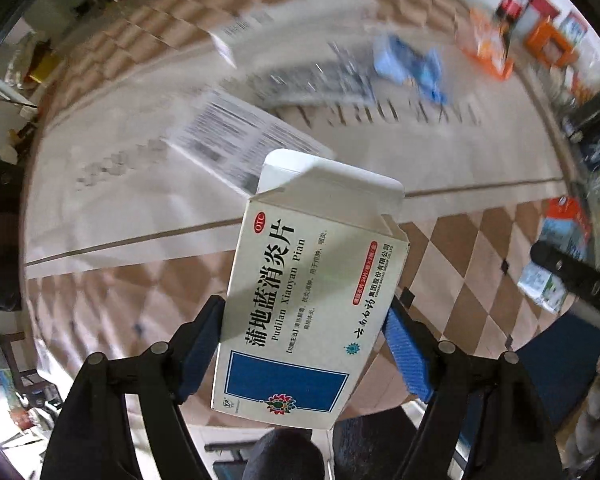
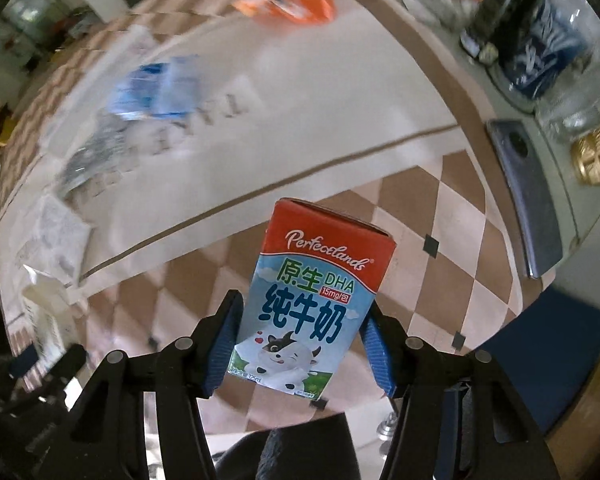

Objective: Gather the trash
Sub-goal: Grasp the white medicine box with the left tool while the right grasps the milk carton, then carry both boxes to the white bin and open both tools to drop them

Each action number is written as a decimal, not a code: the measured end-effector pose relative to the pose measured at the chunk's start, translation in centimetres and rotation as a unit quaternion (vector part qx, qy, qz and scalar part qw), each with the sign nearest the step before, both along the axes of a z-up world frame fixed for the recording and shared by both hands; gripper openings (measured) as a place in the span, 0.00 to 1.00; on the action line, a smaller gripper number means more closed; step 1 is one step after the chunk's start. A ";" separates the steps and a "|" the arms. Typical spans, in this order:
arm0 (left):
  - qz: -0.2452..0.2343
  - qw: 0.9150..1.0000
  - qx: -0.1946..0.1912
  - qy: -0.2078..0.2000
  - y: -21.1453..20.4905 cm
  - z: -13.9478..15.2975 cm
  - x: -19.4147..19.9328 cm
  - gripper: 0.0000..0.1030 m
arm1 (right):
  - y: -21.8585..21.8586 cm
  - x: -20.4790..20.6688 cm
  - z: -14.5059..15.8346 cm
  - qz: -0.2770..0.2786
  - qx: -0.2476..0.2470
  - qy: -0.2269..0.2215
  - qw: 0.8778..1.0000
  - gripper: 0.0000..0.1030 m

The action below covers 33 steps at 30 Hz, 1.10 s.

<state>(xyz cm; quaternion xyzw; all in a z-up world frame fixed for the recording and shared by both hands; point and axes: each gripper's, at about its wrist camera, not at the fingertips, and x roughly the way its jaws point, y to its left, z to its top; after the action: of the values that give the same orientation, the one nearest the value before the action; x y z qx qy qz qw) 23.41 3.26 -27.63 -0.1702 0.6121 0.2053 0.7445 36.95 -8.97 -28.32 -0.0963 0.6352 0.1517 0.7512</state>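
- A medicine box (image 1: 300, 300) is being held clamped between the blue pads (image 1: 406, 354) of the left gripper (image 1: 304, 344), above the table edge, with its top flap open.
- A milk carton (image 2: 306, 300) is being squeezed by the right gripper (image 2: 298, 344) in the same way.
- The box is being gripped only near its lower half, so it could be tilting or slipping out while it is carried.
- The carton could be crushed if too much force is being applied.
- Counted: one box and one carton are being held. On the tablecloth (image 1: 440, 168) one leaflet (image 1: 236, 136), one blue packet (image 1: 410, 66), and one orange packet (image 1: 488, 50) are still lying; other blurred pieces cannot be counted.
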 end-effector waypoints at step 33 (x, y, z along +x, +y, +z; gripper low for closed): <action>0.108 0.966 -0.226 0.066 4.6 -32.6 -25.9 0.74 | -5.1 -30.4 -30.6 0.052 -0.018 0.169 0.984 0.57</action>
<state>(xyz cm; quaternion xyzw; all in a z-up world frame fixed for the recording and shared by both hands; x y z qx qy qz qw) -2.45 7.85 -60.28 -0.3847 0.6687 0.1517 0.6179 6.56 -14.04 -58.96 -0.1156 0.7496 0.1930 0.6224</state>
